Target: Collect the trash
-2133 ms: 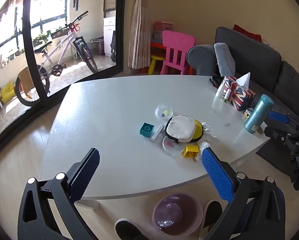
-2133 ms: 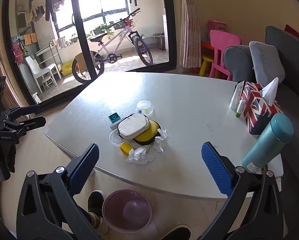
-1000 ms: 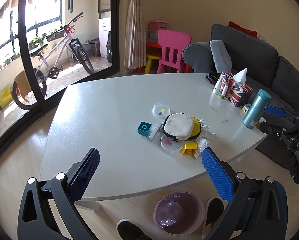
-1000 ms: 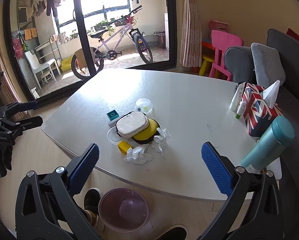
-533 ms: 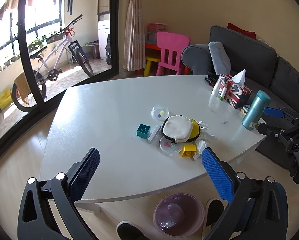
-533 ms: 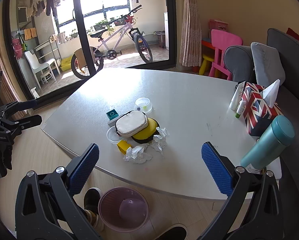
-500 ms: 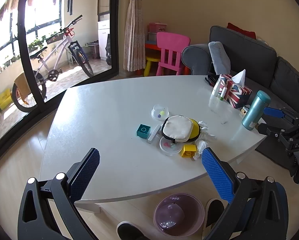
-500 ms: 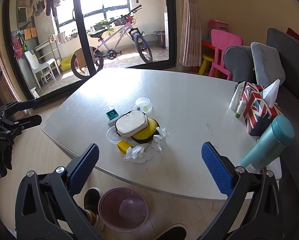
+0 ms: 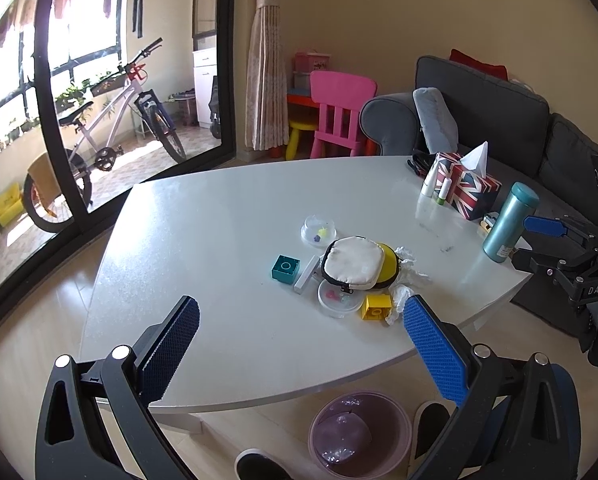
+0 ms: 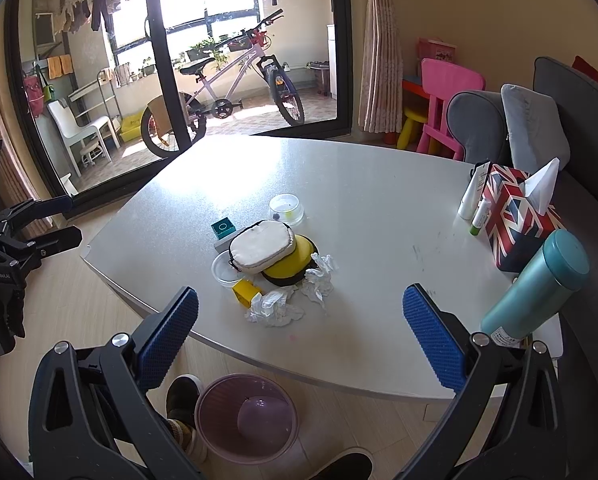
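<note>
Two crumpled white tissues lie on the white table (image 10: 379, 208): one (image 10: 273, 307) near the front edge, another (image 10: 319, 276) beside the yellow pouch (image 10: 295, 260). In the left wrist view both tissues (image 9: 397, 305) (image 9: 409, 262) show beside the white pouch (image 9: 353, 262). A pink-purple waste bin (image 10: 246, 423) (image 9: 359, 434) stands on the floor below the table's front edge. My left gripper (image 9: 299, 344) and right gripper (image 10: 299, 334) are both open, held back from the table with nothing between their fingers.
Also on the table: a teal block (image 9: 285, 268), a yellow block (image 9: 376, 307), clear round dishes (image 9: 318, 231) (image 9: 338, 300), a flag-print tissue box (image 10: 515, 216), small tubes (image 10: 473, 192), a teal flask (image 10: 539, 284). The person's shoes (image 10: 181, 398) flank the bin. A grey sofa (image 9: 499, 120) lies right.
Both grippers have drawn slightly back and up from the table, so the table items look a little smaller and more of the bin shows. Both stay open.
</note>
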Action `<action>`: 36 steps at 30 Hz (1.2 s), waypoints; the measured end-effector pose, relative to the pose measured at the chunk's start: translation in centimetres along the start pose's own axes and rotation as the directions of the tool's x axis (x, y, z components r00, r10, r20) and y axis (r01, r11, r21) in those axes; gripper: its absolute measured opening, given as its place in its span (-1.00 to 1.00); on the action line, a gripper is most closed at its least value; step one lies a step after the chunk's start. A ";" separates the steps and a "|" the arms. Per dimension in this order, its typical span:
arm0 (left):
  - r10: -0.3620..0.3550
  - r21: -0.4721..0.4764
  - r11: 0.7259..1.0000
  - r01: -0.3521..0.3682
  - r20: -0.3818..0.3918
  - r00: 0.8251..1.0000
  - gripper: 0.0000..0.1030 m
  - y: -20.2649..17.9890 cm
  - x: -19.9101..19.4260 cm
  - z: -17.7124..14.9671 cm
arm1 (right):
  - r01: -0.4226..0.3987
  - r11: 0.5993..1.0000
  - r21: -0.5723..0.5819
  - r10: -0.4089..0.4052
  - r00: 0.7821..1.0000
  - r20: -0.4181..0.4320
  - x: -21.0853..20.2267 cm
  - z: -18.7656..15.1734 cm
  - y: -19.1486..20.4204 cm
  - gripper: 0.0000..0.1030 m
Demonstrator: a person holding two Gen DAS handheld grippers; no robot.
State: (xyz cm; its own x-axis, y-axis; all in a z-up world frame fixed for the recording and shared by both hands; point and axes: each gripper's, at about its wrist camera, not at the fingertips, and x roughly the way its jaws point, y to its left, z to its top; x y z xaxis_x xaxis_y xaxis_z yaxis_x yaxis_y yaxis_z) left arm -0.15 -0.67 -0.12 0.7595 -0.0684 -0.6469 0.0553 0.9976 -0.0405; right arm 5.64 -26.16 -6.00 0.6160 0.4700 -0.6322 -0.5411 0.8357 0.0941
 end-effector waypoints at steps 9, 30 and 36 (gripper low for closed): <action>-0.015 -0.020 1.000 0.015 -0.007 1.000 0.90 0.2 0.3 0.2 | 0.003 1.000 0.000 -0.003 1.000 -0.004 0.0 -0.1 -0.1 0.95; -0.031 -0.020 0.999 0.030 -0.021 0.999 0.90 0.2 1.3 0.1 | 0.026 1.000 0.001 -0.026 0.999 -0.039 2.5 0.4 -1.4 0.94; -0.028 -0.016 0.999 0.028 -0.035 0.999 0.90 0.3 2.0 0.0 | 0.032 0.999 -0.029 -0.034 0.995 -0.096 5.3 0.9 -1.6 0.94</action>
State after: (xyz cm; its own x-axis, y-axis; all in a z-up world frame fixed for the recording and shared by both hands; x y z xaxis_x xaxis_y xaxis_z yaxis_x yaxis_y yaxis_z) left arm 1.36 -0.50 -1.42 0.7344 -0.0965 -0.6718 0.0661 0.9953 -0.0708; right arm 10.34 -24.76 -8.84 0.5764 0.4118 -0.7058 -0.5375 0.8417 0.0521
